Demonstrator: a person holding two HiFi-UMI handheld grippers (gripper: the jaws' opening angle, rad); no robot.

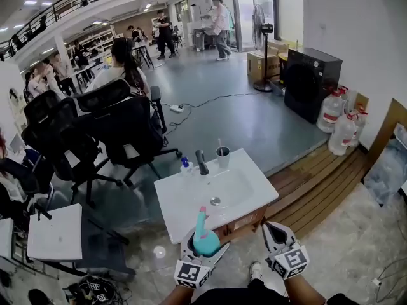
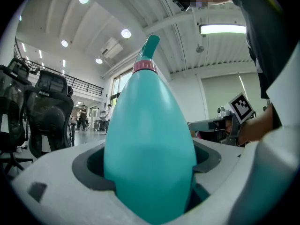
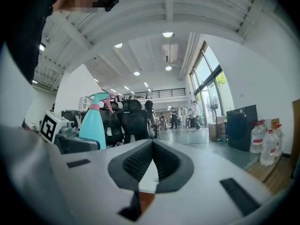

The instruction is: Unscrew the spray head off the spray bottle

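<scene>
Before the white sink (image 1: 181, 202), left tool (image 1: 205, 245) clamped on teal spray bottle (image 2: 149, 125), pink collar (image 2: 144, 67), right tool (image 3: 151, 149) closed, empty.

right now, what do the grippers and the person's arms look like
The left gripper and right gripper have chunky pale grey jaws lined with dark grey pads, finely ribbed on the right one. Each carries a white cube with black square markers. No cables show. The forearms have no sleeves; the person wears a dark top.
</scene>
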